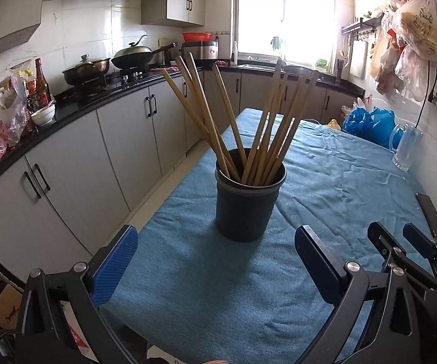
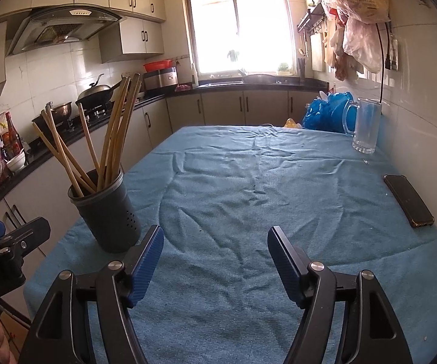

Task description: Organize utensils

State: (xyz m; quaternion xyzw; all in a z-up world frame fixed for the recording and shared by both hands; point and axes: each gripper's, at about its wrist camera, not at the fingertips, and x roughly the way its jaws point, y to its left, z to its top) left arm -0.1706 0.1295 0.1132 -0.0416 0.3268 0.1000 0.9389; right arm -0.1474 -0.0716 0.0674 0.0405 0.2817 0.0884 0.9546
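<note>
The dark utensil holder (image 1: pixel 250 203) stands upright on the blue tablecloth (image 1: pixel 324 182), near the left edge of the table, and the wooden chopsticks (image 1: pixel 261 127) inside it fan out upward, their long axes leaning in two bunches, one to the left and one to the right. In the left wrist view the holder is straight ahead of the left gripper (image 1: pixel 215 261), centred between its two blue pads, a little way in front of them and not touching them. The left gripper is wide open and holds nothing. In the right wrist view the same holder (image 2: pixel 107 212) stands to the left of the right gripper (image 2: pixel 215 261), outside the gap of its fingers, just beyond its left pad. The right gripper is also open and empty; only bare cloth lies between its pads. So the left hand is better aligned with the holder, and I judge that it would be the natural one to go forward to it or to the chopsticks (image 2: pixel 109 139). A black phone (image 2: pixel 408 200) lies near the right edge of the table, well apart from the holder.
</note>
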